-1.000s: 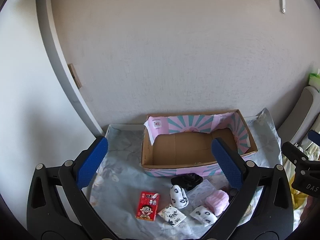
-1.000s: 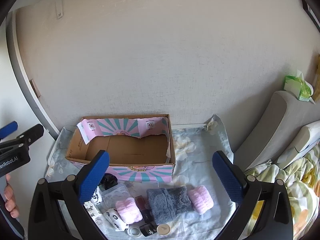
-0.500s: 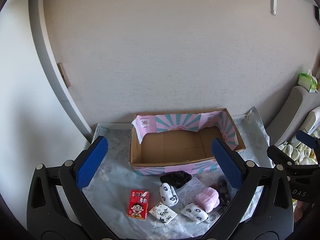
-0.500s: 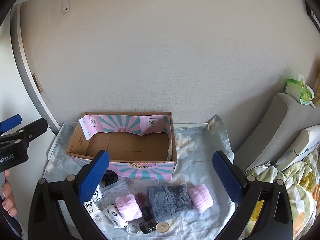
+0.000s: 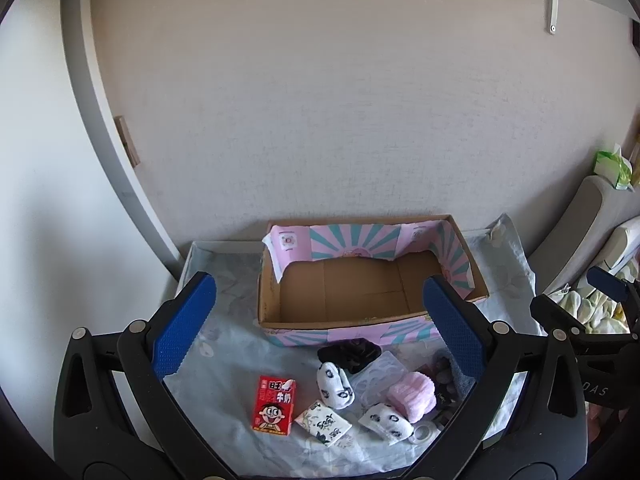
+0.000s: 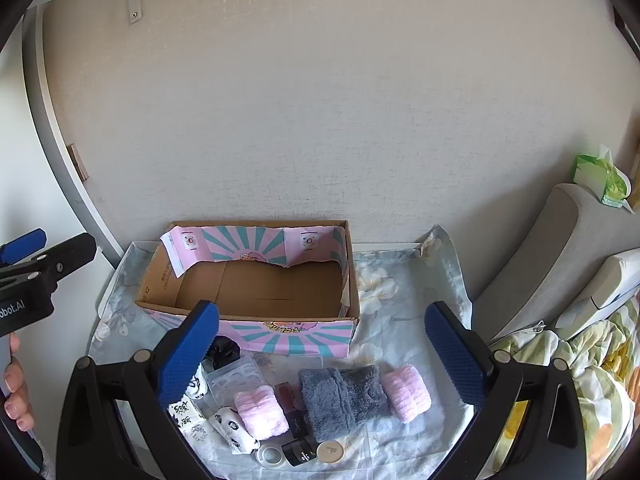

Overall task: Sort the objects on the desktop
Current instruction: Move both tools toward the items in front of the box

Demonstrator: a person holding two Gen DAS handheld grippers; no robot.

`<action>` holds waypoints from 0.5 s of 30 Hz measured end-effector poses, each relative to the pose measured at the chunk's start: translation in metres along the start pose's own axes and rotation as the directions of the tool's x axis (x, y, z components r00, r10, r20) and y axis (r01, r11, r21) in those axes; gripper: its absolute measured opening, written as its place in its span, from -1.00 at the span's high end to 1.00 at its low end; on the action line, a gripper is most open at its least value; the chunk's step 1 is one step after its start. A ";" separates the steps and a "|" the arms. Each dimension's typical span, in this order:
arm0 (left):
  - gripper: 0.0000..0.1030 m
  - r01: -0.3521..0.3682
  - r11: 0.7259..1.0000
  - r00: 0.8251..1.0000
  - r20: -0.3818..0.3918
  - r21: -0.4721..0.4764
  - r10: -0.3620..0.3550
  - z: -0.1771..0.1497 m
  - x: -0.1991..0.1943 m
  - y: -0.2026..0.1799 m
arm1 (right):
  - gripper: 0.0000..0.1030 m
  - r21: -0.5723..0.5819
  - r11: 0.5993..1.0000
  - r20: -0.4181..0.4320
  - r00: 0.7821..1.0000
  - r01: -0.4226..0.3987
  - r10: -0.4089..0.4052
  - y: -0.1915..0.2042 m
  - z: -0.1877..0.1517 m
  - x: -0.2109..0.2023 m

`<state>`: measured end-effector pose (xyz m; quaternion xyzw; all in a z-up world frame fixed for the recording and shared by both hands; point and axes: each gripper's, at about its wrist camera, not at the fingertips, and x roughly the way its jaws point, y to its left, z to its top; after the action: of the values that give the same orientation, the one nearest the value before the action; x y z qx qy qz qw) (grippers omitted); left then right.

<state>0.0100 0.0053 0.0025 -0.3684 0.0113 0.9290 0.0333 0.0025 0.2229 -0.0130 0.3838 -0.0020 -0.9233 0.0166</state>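
So the biggest thing here is the small table covered in a pale blue floral cloth (image 6: 404, 280), pushed up against a beige wall. On it, at the back, sits an open brown cardboard box with pink and teal sunburst print (image 6: 256, 292), nothing inside it that I can see.

Both grippers hang above the near edge of the table with nothing in them. The left gripper (image 5: 316, 324) has its blue-padded fingers spread wide, and the right gripper (image 6: 320, 344) is spread just as wide.

All the loose stuff sits in front of the box. Going down in size: a fluffy grey rolled towel (image 6: 344, 400) with a pink fuzzy roll (image 6: 406, 396) touching its right end, and a second pink fuzzy roll (image 6: 260, 412) to its left. A clear plastic tray with round wells (image 6: 236, 374) lies just in front of the box, next to a black crumpled item (image 5: 350, 354), maybe a cloth, hard to tell.

Furthest left is a red milk carton with a cartoon face (image 5: 274, 404), lying flat. Beside it are white rolled socks with black print (image 5: 334, 386). At the very front edge are a white tape ring (image 6: 272, 456), a small black jar (image 6: 298, 452) and a beige round lid (image 6: 330, 451) in a row.
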 end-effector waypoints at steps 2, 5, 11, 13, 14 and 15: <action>-1.00 0.001 1.000 1.000 -0.003 0.001 -0.001 -0.001 0.000 0.001 | -0.99 0.000 1.000 -0.001 1.000 -0.001 0.001 0.000 0.000 0.000; -1.00 0.007 1.000 1.000 -0.009 -0.006 -0.007 -0.002 0.001 0.003 | -0.99 -0.001 1.000 -0.003 1.000 -0.003 0.003 0.001 0.000 0.000; -1.00 -0.009 1.000 1.000 -0.010 -0.018 0.009 0.000 0.001 0.020 | -0.99 -0.016 1.000 0.005 1.000 -0.015 0.015 0.000 0.001 -0.003; -1.00 -0.031 0.999 0.999 -0.007 -0.031 0.031 0.001 0.000 0.034 | -1.00 -0.023 1.000 0.014 1.000 -0.009 0.009 -0.005 0.002 -0.006; -1.00 -0.038 0.999 0.999 -0.007 -0.039 0.038 0.001 0.000 0.041 | -1.00 -0.027 1.000 0.018 1.000 -0.005 0.005 -0.009 0.003 -0.007; -1.00 -0.042 0.998 0.999 -0.007 -0.047 0.042 0.000 0.001 0.047 | -1.00 -0.027 1.000 0.019 1.000 -0.003 0.004 -0.011 0.003 -0.007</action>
<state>0.0058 -0.0419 0.0018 -0.3718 -0.0028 0.9283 0.0049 0.0052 0.2342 -0.0062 0.3748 0.0097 -0.9268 0.0233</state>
